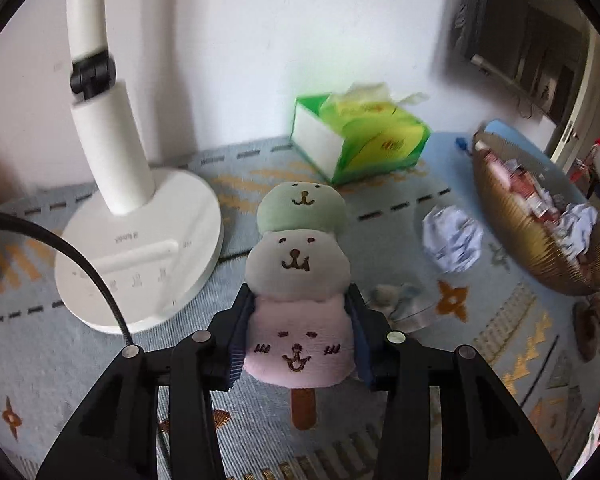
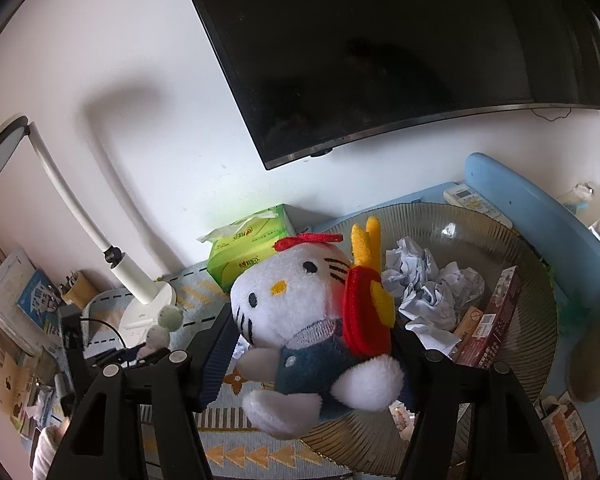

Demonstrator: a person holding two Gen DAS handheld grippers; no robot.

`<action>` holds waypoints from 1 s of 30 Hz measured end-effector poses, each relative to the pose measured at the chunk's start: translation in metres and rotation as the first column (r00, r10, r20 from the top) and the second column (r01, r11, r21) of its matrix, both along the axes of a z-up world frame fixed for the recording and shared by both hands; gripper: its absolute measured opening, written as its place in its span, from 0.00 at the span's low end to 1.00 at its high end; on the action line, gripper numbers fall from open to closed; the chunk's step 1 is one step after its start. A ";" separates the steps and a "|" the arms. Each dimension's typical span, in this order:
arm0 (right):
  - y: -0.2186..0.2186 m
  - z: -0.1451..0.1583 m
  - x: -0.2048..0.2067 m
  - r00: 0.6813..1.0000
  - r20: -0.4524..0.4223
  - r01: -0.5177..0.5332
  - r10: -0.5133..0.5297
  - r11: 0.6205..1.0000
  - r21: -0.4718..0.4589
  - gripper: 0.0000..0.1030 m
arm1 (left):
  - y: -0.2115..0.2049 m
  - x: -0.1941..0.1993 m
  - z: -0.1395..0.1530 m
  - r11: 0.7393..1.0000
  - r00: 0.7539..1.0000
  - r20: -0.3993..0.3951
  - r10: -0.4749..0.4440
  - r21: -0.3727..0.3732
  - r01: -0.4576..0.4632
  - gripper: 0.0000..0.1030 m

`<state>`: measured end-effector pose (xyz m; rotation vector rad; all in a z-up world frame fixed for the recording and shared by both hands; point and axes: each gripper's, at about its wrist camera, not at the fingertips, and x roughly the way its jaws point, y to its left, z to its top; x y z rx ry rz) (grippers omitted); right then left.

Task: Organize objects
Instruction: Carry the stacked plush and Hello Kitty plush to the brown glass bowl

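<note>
My left gripper [image 1: 298, 320] is shut on a plush ice-pop toy [image 1: 298, 264] with three stacked faces, green, white and pink, and a brown stick. It holds the toy above the patterned blue mat [image 1: 60, 360]. My right gripper [image 2: 312, 336] is shut on a white plush cat [image 2: 300, 320] with a red bow, blue overalls and a red and yellow backpack. It holds the cat just left of a ribbed glass bowl [image 2: 540, 300]. The ice-pop toy also shows small in the right wrist view [image 2: 162, 330].
A white desk lamp [image 1: 136, 248] stands left. A green tissue box [image 1: 360, 140] sits by the wall. The glass bowl [image 1: 512, 232] holds crumpled paper and boxes. A crumpled paper ball [image 1: 452, 244] lies on the mat. A dark monitor [image 2: 400, 48] hangs above.
</note>
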<state>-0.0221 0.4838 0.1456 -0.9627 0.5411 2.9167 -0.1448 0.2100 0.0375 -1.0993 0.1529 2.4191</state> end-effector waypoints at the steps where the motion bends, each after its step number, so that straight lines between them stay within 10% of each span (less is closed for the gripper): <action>1: 0.000 0.001 0.001 1.000 -0.003 -0.001 0.001 1.000 0.000 0.63 | 0.002 0.003 0.006 1.000 1.000 -0.003 -0.015 0.013 0.015 0.39; 12: 0.014 0.023 0.004 1.000 -0.026 0.006 -0.005 1.000 0.029 0.63 | 0.038 0.036 0.077 0.977 0.987 -0.081 -0.141 0.152 0.152 0.39; 30: 0.077 0.035 0.004 0.992 -0.007 0.123 -0.123 0.991 0.043 0.63 | 0.161 0.080 0.107 0.923 0.919 -0.154 -0.362 0.082 0.377 0.40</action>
